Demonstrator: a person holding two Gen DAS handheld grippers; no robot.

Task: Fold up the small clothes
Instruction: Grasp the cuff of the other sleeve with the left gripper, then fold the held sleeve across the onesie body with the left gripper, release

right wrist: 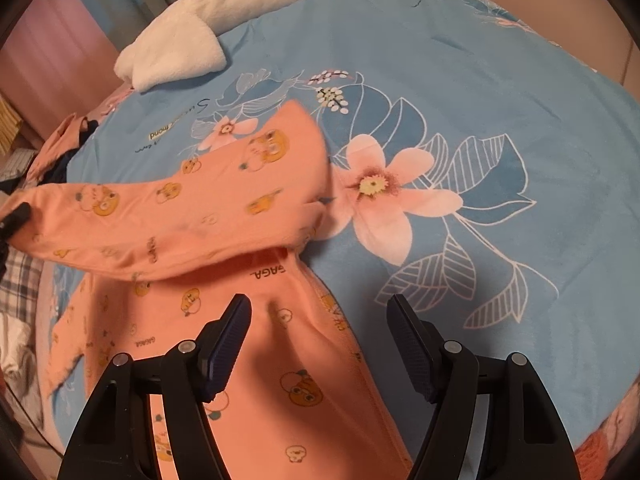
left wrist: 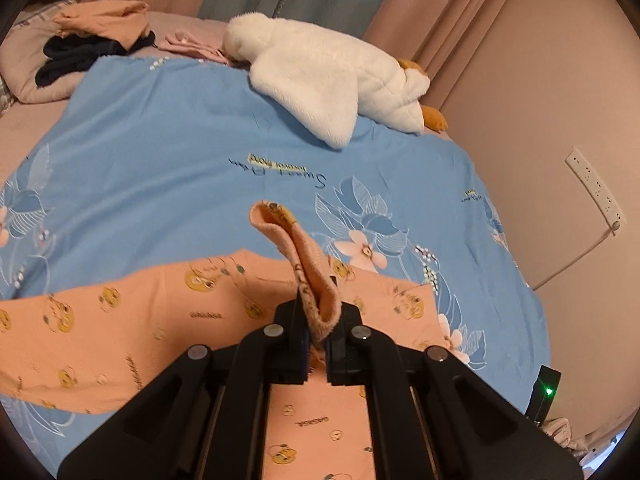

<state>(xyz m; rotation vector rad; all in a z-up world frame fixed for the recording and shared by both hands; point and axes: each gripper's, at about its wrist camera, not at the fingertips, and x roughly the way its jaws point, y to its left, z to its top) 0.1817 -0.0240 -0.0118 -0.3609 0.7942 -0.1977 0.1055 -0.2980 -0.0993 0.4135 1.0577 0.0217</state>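
I see one peach garment [right wrist: 208,208] on the blue bedspread [left wrist: 160,128] — my left gripper [left wrist: 316,336] pinches its cuff; my right gripper [right wrist: 320,344] hovers wide, empty. One white plush toy [left wrist: 320,80] nearby.

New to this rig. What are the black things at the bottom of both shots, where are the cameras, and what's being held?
No robot here: a person carries a pair of hand-held tongs in each hand, and a wide-angle camera on each looks forward along its two fingers. The black parts at the bottom are those tongs.

The left camera shows the left tongs shut on a pinched-up edge of the peach baby garment, lifting it. The right camera shows the right tongs open above the same garment, holding nothing; part of the garment hangs raised across the left of that view.

The garment lies on a blue flowered bedspread. Farther back lie a white plush toy and a heap of other clothes.
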